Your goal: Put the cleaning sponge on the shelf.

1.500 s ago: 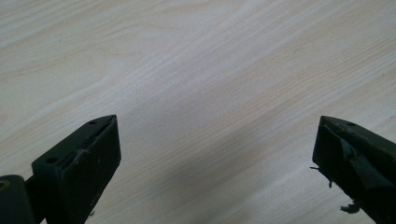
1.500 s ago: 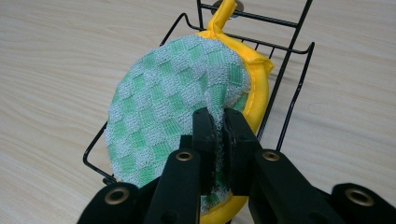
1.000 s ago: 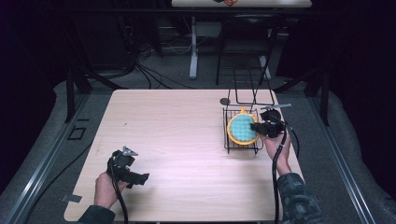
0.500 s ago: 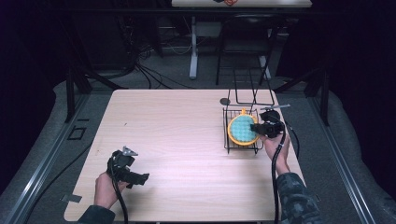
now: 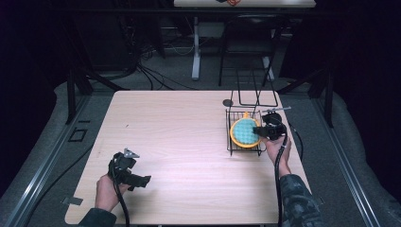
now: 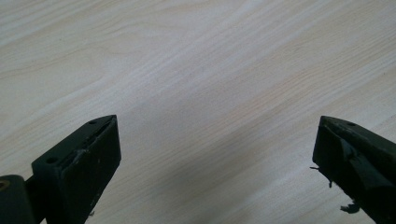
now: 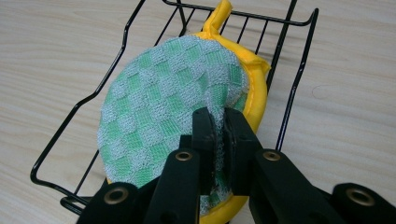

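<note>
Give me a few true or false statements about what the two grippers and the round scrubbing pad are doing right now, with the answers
1. The right gripper is pinching the green-checked face of the scrubbing pad. True.
2. The left gripper is clamped on the pad too. False: its jaws stand wide apart over bare table.
3. The pad sits in a black wire rack. True.
4. The pad's rim is blue. False: the rim and its small loop are yellow.
5. Both grippers are at the rack. False: the left gripper is near the table's front left corner, far from the rack.
</note>
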Demonstrator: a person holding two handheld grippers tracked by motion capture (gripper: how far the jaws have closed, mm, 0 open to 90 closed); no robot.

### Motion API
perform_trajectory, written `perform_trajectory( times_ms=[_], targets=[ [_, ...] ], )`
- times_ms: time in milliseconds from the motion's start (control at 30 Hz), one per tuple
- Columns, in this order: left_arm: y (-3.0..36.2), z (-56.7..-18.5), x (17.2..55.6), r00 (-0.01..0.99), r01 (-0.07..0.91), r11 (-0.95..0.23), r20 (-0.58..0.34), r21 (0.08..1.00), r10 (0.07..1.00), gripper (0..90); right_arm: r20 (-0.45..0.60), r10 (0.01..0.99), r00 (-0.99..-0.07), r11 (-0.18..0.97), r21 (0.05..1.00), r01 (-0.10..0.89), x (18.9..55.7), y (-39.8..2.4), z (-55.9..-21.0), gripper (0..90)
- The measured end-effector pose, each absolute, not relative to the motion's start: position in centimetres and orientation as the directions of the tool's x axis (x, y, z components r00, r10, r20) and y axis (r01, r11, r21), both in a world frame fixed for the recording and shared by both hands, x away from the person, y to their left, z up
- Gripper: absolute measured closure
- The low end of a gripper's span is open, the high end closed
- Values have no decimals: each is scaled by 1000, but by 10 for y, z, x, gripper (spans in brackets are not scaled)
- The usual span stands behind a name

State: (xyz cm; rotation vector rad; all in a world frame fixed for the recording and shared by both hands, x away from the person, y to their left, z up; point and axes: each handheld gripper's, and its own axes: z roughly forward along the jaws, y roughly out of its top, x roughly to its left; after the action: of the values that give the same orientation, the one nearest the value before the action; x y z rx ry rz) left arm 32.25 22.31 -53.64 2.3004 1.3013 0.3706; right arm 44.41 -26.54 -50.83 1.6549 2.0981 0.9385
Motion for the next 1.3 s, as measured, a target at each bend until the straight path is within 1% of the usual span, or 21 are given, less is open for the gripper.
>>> perform_trajectory(
  times_ms=[333, 400, 500, 700, 800, 933, 1000, 1033, 1100, 1167, 1200, 1300],
  targets=[
    [223, -536, 322, 517, 731, -444, 3, 518, 856, 11, 161, 945, -283, 119, 637, 761, 445, -265, -513, 842],
    [223, -536, 322, 517, 731, -444, 4, 518, 856, 12, 142, 948, -286, 132, 641, 756, 444, -264, -515, 842],
    [222, -536, 322, 518, 732, -445, 3, 515, 856, 12, 155, 949, -276, 116, 641, 759, 443, -265, -517, 839],
    [223, -536, 322, 518, 732, -444, 2, 516, 856, 12, 151, 949, -277, 118, 646, 754, 443, -265, -517, 820],
    [222, -536, 322, 518, 732, -444, 1, 516, 856, 11, 148, 948, -282, 123, 647, 753, 443, -266, -517, 794],
    [223, -536, 322, 517, 732, -443, 1, 517, 856, 12, 149, 948, -280, 117, 656, 745, 442, -268, -516, 716],
    [223, -536, 322, 517, 732, -444, 1, 517, 856, 12, 156, 946, -284, 116, 656, 745, 441, -269, -514, 644],
    [223, -536, 322, 517, 733, -443, 0, 517, 856, 11, 159, 946, -284, 114, 656, 746, 440, -269, -514, 627],
    [223, -536, 322, 518, 731, -443, 2, 519, 856, 11, 158, 942, -296, 122, 661, 740, 438, -269, -513, 542],
    [223, -536, 322, 517, 732, -443, 1, 518, 856, 12, 165, 938, -306, 122, 669, 734, 435, -269, -511, 483],
    [222, -536, 322, 517, 733, -442, 1, 517, 856, 12, 166, 937, -307, 118, 679, 725, 433, -269, -510, 439],
    [223, -536, 322, 517, 732, -443, 2, 517, 856, 12, 164, 933, -321, 123, 693, 711, 429, -270, -505, 361]
  ],
)
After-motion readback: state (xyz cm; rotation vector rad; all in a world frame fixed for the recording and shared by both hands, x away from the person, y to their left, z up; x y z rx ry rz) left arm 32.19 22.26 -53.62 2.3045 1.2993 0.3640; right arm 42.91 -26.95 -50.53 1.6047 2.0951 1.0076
